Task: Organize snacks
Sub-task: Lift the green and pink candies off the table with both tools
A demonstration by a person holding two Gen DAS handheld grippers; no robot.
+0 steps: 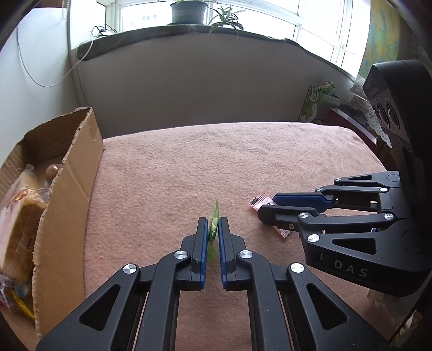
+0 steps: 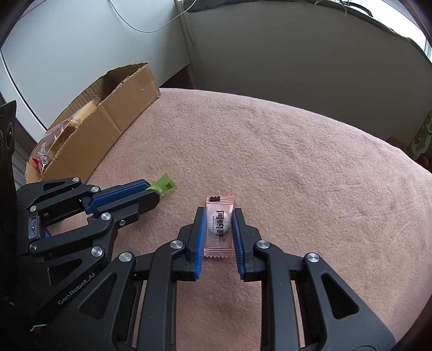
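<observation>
My left gripper (image 1: 213,224) is shut on a small green candy wrapper (image 1: 213,226), held edge-on between the blue pads just above the pink blanket; the wrapper's end also shows in the right wrist view (image 2: 165,185). My right gripper (image 2: 218,217) has its jaws close around a pink candy wrapper (image 2: 219,226) lying flat on the blanket, pads at its two long edges. In the left wrist view the right gripper (image 1: 266,209) covers part of that pink wrapper (image 1: 259,202). A cardboard box (image 1: 67,189) with bread and packaged snacks stands at the left.
The pink blanket (image 2: 297,151) covers the table. The cardboard box shows in the right wrist view (image 2: 108,121) at the far left. A green carton (image 1: 316,100) and clutter stand at the back right. A wall and a windowsill with plants (image 1: 189,13) lie behind.
</observation>
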